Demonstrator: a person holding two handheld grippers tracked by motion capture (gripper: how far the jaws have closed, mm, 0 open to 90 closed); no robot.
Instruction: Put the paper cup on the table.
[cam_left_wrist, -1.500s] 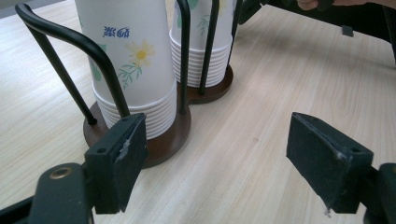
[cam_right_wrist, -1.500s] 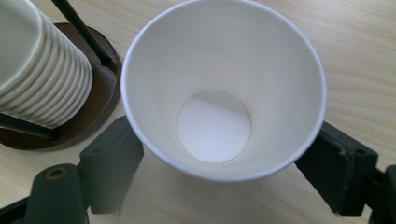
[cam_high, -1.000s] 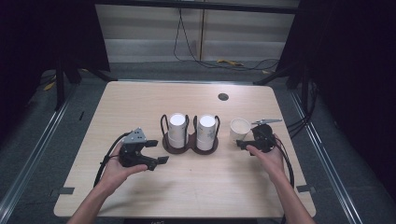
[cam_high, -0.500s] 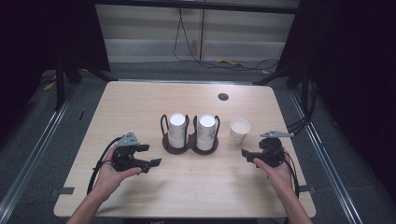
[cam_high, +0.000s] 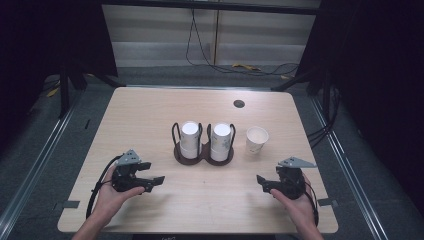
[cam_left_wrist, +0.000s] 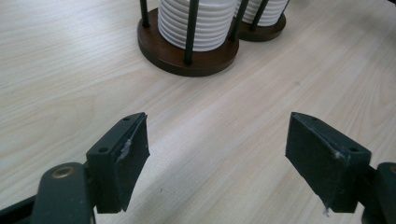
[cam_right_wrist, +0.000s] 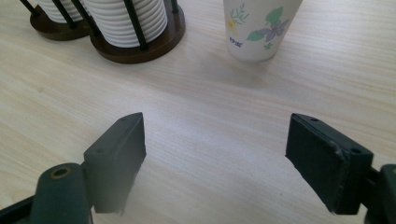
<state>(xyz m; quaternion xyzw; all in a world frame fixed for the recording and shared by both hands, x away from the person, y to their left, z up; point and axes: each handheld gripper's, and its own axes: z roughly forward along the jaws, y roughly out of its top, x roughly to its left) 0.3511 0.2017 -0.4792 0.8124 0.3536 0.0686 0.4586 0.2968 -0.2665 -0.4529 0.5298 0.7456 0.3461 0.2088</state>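
Both our grippers stand apart with nothing in them, cups between.

Our left gripper (cam_high: 156, 181) gapes wide; the cup rack (cam_high: 203, 155) sits mid-table, the paper cup (cam_high: 257, 139) just beside it; our right gripper (cam_high: 261, 182), jaws lately narrowing, grips nothing.

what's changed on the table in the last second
The right tool let go of the paper cup and drew back toward the near edge, its jaws closing a little with nothing between them. The left tool drew back too, empty. The cup and the cup holder stayed put.
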